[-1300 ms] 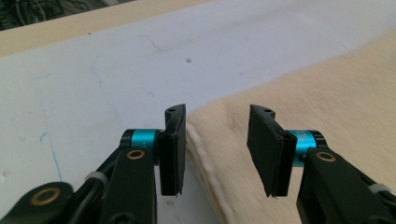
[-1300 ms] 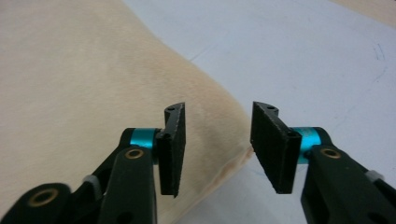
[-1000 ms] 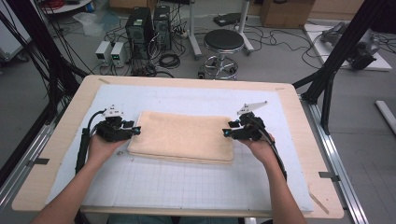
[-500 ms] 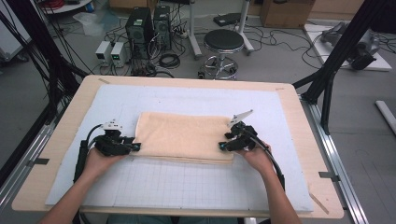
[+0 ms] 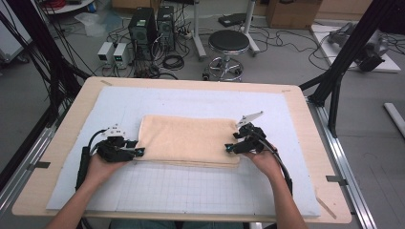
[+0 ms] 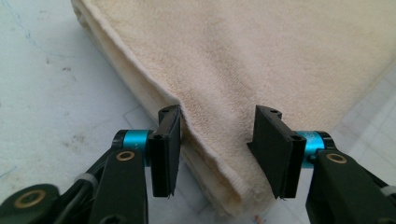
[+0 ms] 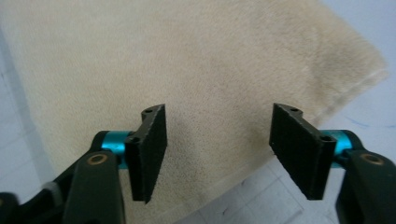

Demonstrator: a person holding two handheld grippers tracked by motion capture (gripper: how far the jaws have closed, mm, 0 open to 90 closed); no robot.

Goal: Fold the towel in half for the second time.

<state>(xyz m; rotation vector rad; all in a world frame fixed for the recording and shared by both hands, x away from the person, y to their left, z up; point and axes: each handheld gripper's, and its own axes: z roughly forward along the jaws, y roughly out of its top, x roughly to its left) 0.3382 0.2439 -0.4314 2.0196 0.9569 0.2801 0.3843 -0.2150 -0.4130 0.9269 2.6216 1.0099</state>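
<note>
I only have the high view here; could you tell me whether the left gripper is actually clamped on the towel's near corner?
Observer: No. In the left gripper view the left gripper stands open; its jaws have just been opening, with the folded edge of the towel between them, the pads not pressing on it.
Operator: Thank you. And the right one, please?
Observer: The right gripper is open as well, its jaws have just been opening, and they hang above the towel's top face near its corner.
Operator: Does the towel look like one layer?
Observer: No, the left gripper view shows several stacked layers along the folded edge, lying on the white mat.
</note>
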